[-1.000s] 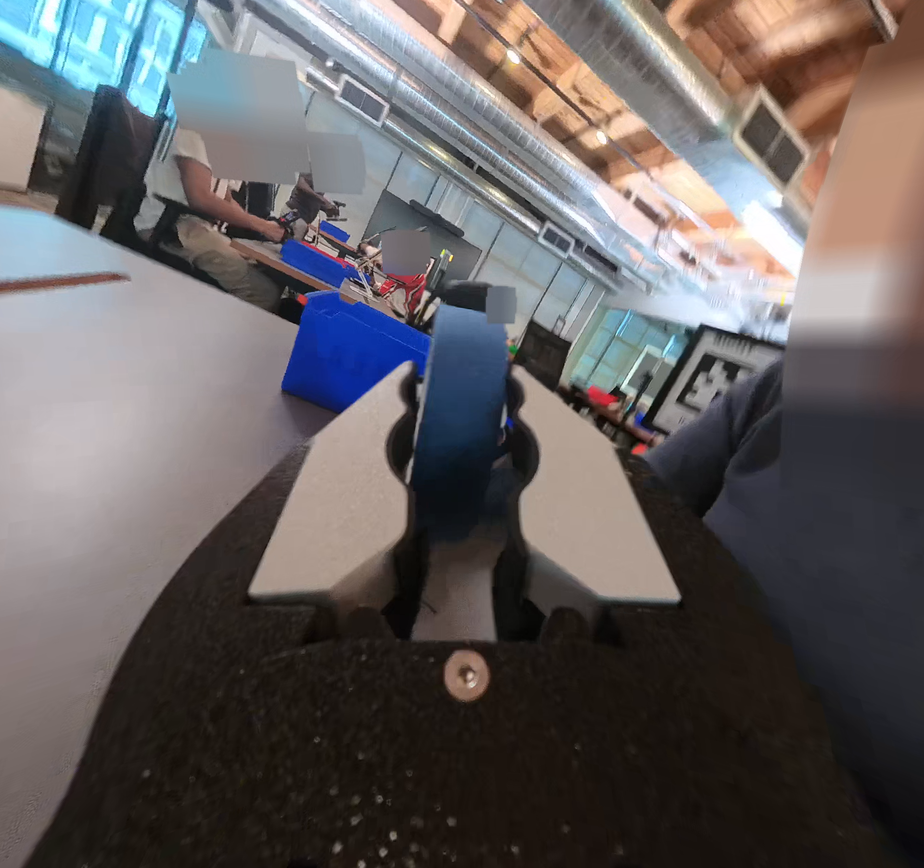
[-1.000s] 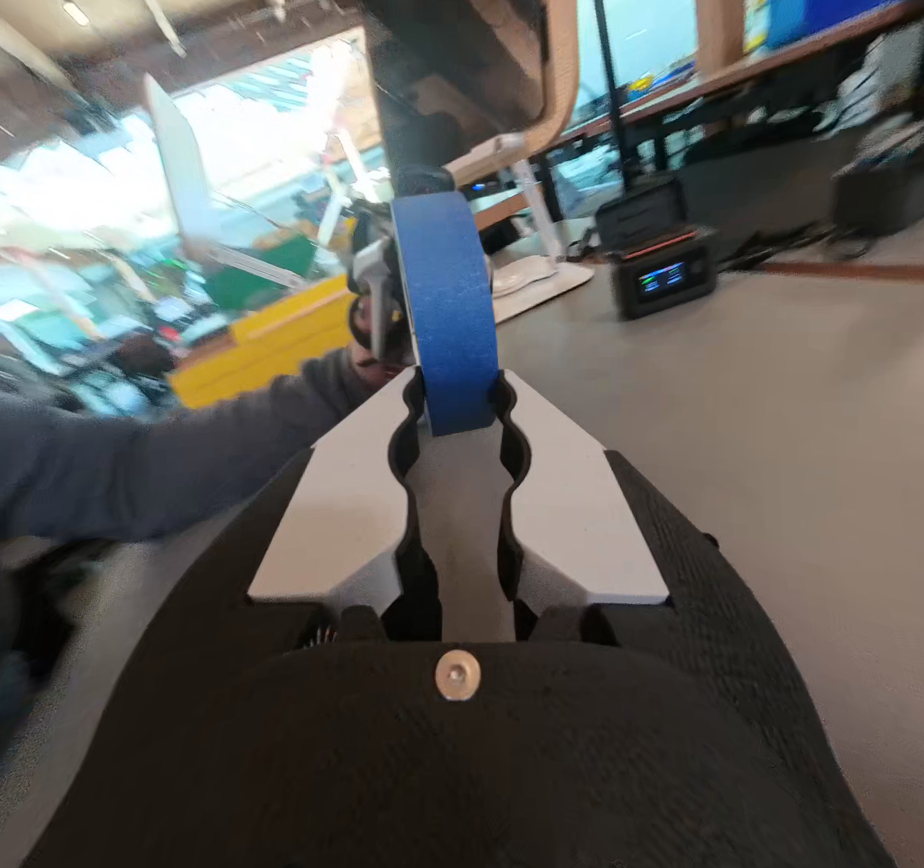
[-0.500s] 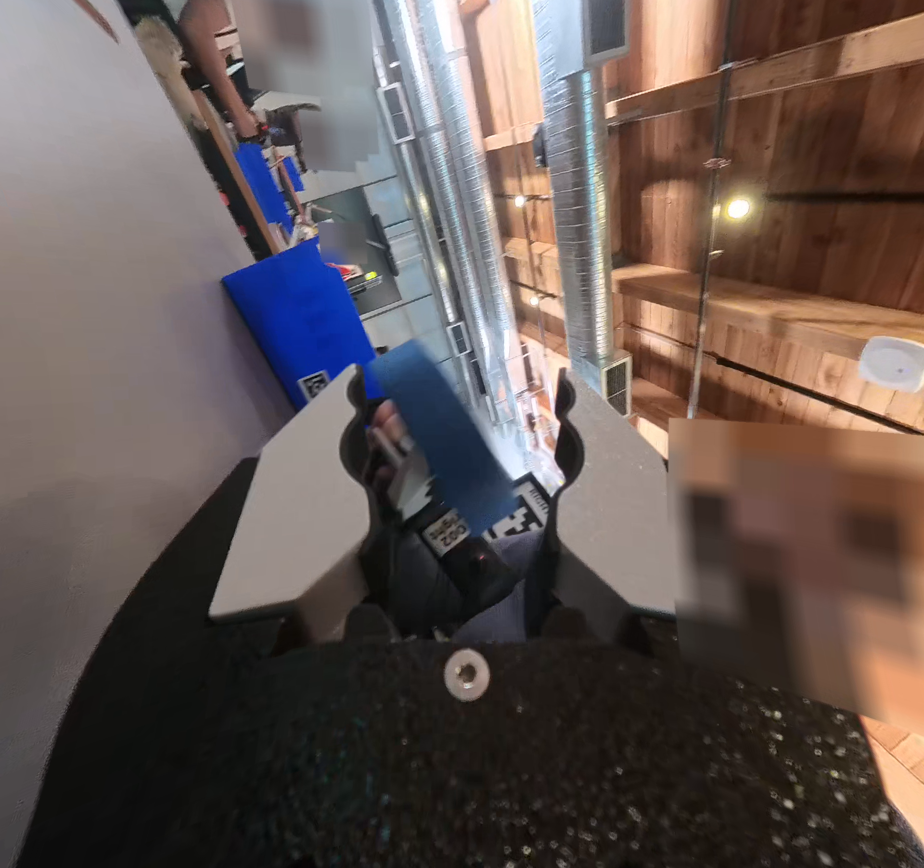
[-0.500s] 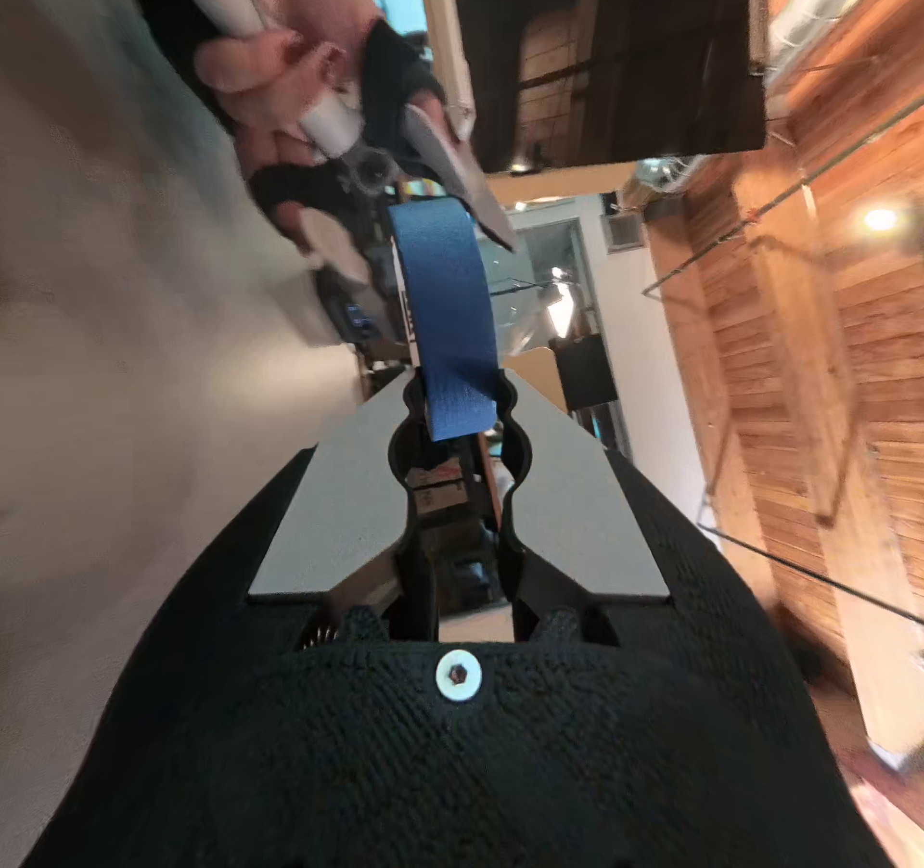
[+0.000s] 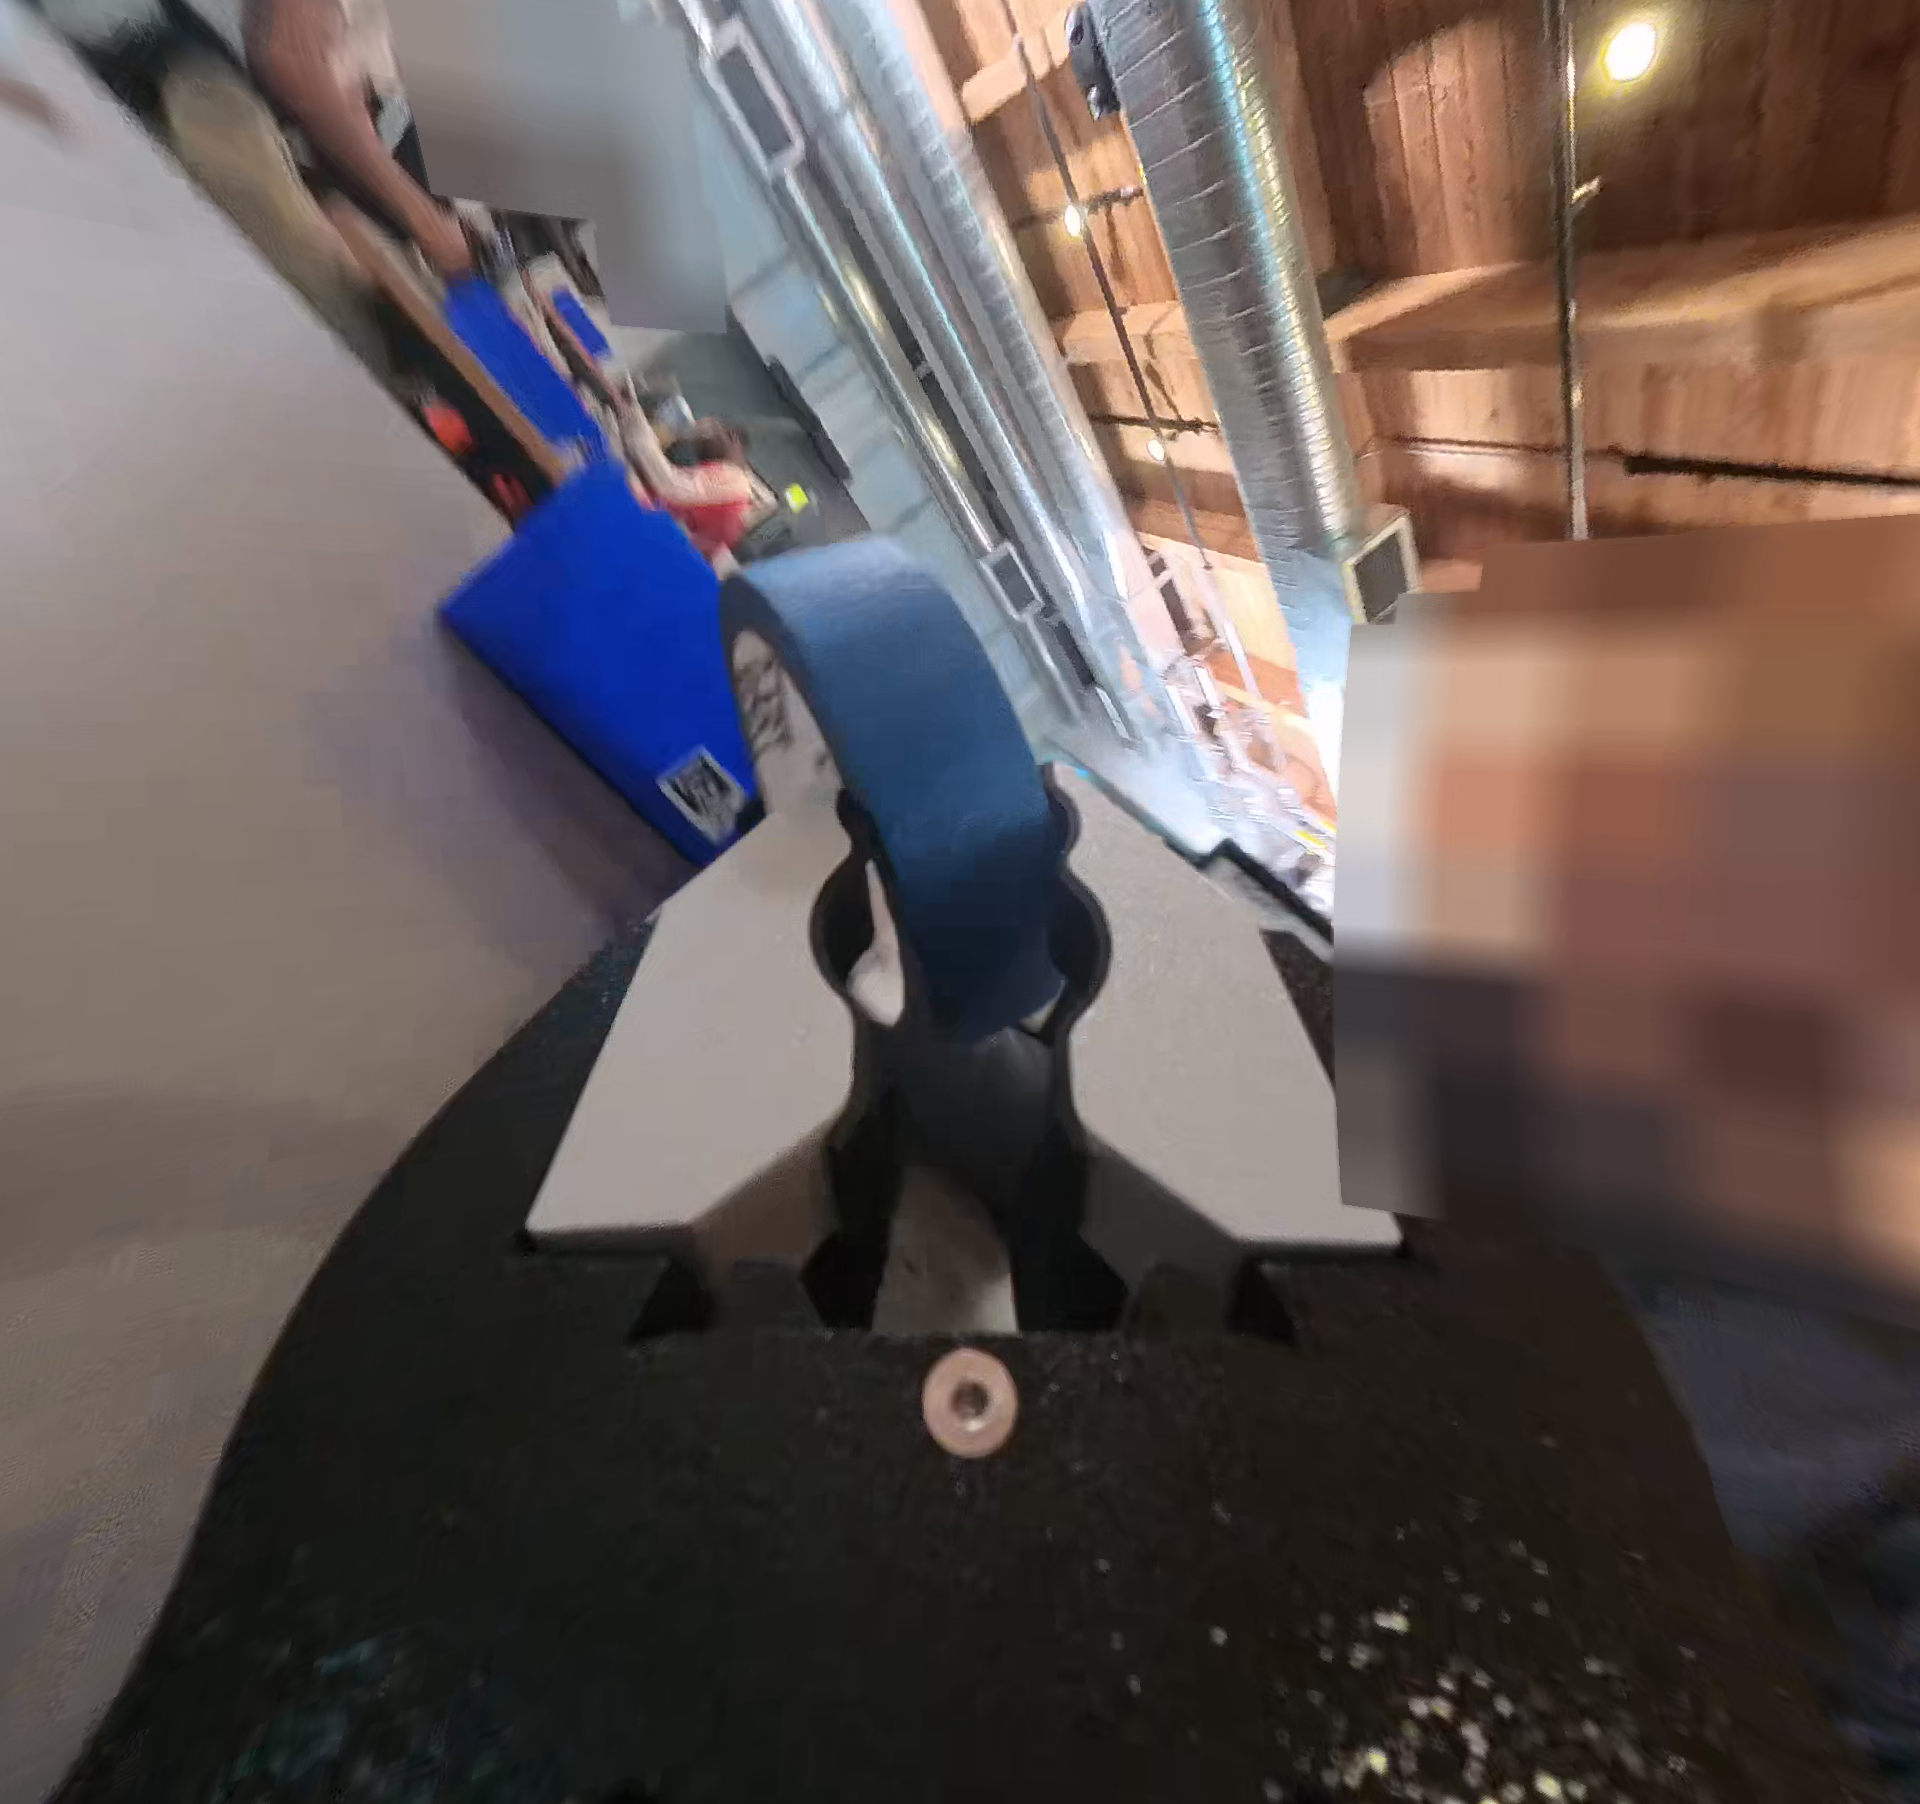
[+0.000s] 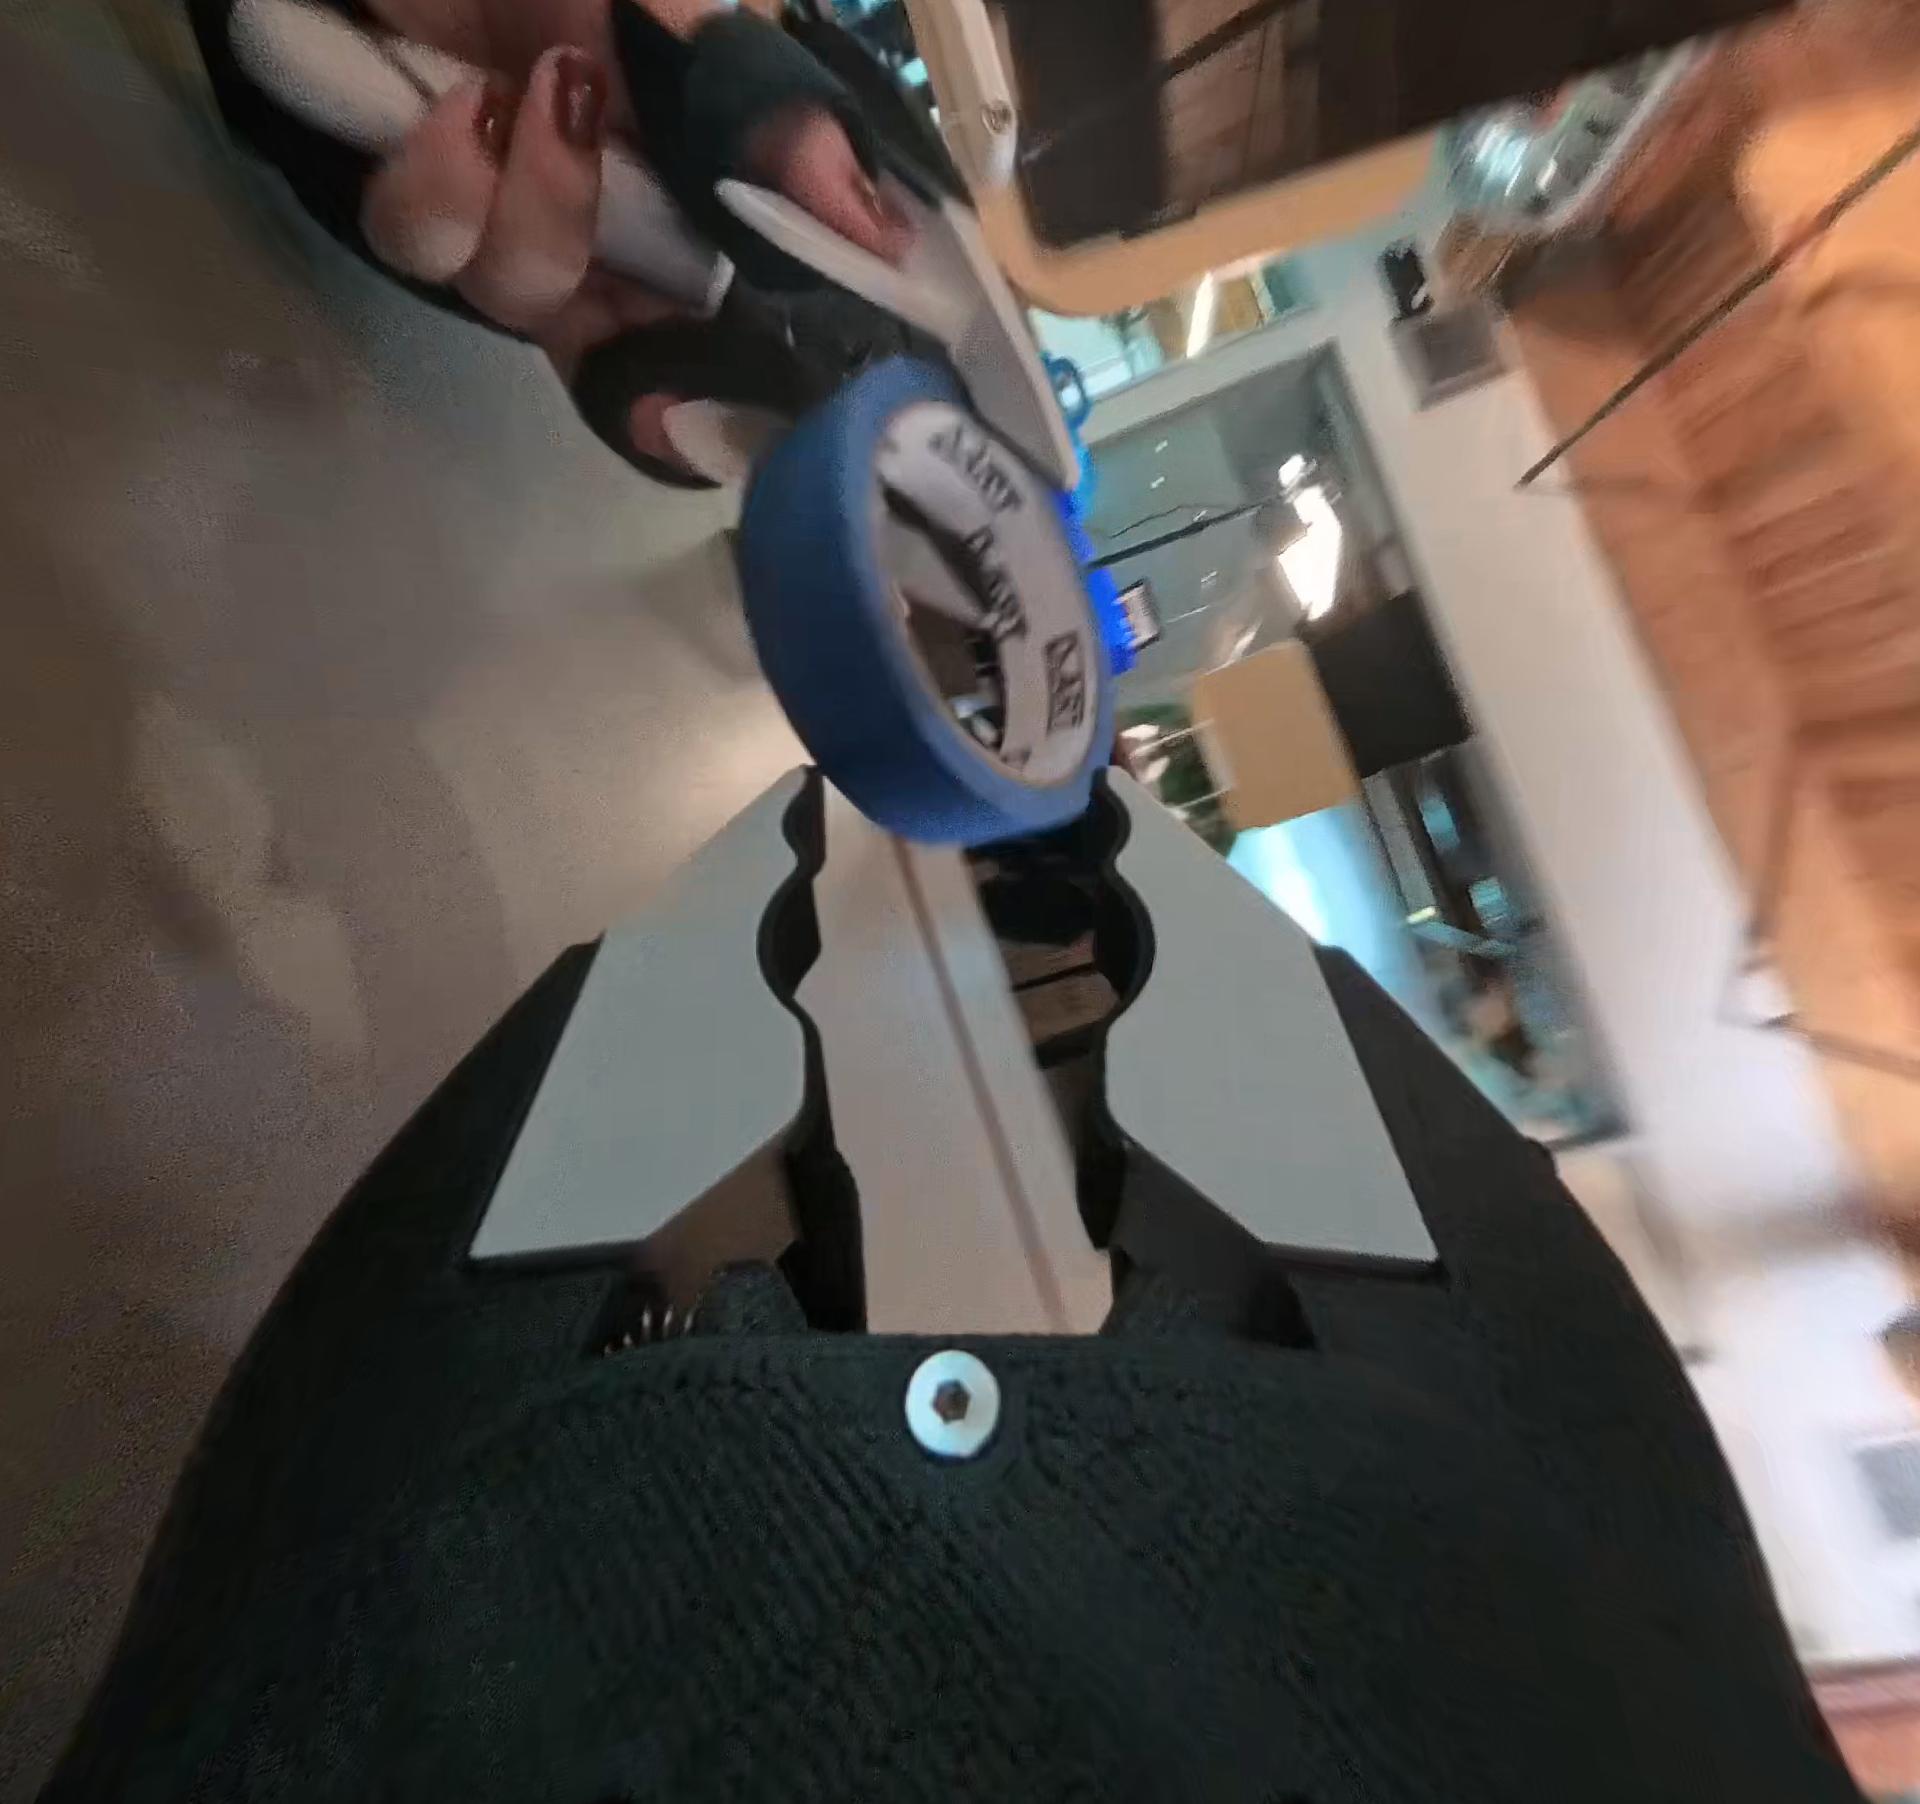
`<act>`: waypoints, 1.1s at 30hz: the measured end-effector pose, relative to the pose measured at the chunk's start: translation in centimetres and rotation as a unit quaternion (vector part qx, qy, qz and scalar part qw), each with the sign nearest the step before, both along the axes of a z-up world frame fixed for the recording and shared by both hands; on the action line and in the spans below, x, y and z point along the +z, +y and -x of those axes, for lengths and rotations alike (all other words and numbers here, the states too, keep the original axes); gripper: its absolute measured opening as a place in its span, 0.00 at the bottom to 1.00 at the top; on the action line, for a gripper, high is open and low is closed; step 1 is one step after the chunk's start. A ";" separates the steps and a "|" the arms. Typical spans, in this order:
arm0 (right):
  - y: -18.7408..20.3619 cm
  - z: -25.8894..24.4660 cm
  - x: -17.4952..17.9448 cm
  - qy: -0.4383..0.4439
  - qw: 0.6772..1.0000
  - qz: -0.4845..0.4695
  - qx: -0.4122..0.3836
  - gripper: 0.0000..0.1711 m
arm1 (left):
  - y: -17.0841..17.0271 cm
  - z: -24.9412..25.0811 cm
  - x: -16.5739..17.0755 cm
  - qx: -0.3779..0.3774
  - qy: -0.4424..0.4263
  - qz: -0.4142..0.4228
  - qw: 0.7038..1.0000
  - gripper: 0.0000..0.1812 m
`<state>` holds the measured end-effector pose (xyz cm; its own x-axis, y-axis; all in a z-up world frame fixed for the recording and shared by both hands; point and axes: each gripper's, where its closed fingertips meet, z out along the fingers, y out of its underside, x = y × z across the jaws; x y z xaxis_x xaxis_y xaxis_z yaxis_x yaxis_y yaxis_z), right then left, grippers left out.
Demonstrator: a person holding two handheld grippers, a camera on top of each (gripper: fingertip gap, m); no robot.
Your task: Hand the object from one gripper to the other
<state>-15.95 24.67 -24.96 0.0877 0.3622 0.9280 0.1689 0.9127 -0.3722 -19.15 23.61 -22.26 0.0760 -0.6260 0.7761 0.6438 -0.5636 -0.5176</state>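
Nearest in the left wrist view, the left gripper point(image 5: 961, 907) has its two grey fingers closed onto the blue roll of masking tape with a white cardboard core point(image 5: 914, 788), the band pinched edge-on in the scalloped notches and rising past the fingertips. Just left of the roll a bright blue plastic bin point(image 5: 597, 674) sits on the pale grey tabletop point(image 5: 208, 715), its corner partly hidden behind the left finger; farther off, silver ventilation ducts point(image 5: 1226, 248) run along a wooden plank ceiling point(image 5: 1662, 320). From the right wrist view, the right gripper point(image 6: 961, 804) stands parted, its fingers spread wider than the tape and holding nothing; the same roll point(image 6: 873, 653) hangs just beyond its tips, tilted so the open core faces right, and blocks the space ahead. Behind the roll the left gripper point(image 6: 914, 404) clamps its far rim, with one light finger point(image 6: 997, 352) laid over the core, and a person's hand point(image 6: 540, 185) grips that tool's handle above the blurred tabletop
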 end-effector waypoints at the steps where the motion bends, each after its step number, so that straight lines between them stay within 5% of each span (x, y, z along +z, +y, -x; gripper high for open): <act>1: 0.6 0.0 -0.3 -0.006 0.999 0.054 0.001 0.32 | 0.1 0.5 0.8 0.035 0.018 -0.036 0.999 0.14; 5: 1.9 -0.2 0.0 0.007 0.958 0.286 0.030 0.36 | -0.2 1.3 2.4 0.176 0.183 -0.163 0.953 0.13; 9: 2.8 0.0 0.8 0.038 0.909 0.414 0.027 0.35 | -0.7 -0.4 3.2 0.199 0.281 -0.224 0.912 0.13; 19: 3.3 0.2 1.6 0.080 0.919 0.386 -0.010 0.07 | -1.4 -6.5 -0.2 0.078 0.402 -0.254 0.876 0.12; 25: 1.5 -1.2 3.8 0.095 0.995 0.040 -0.014 0.05 | -1.9 -6.6 0.1 -0.003 0.280 -0.167 0.945 0.31; 29: -0.8 -1.1 4.2 0.091 0.995 -0.037 0.006 0.05 | -3.8 -8.2 -0.2 -0.090 0.252 -0.175 0.948 0.09; 33: 0.3 -1.0 4.2 0.103 0.991 0.085 0.010 0.17 | -2.5 -7.8 -1.8 -0.003 0.376 -0.230 0.898 0.05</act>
<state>-14.93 25.01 -20.78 0.2595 0.5157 0.8165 0.0553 0.8362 -0.5457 -11.39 21.10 -24.04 0.4659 -0.8693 0.1652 0.0129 -0.1800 -0.9836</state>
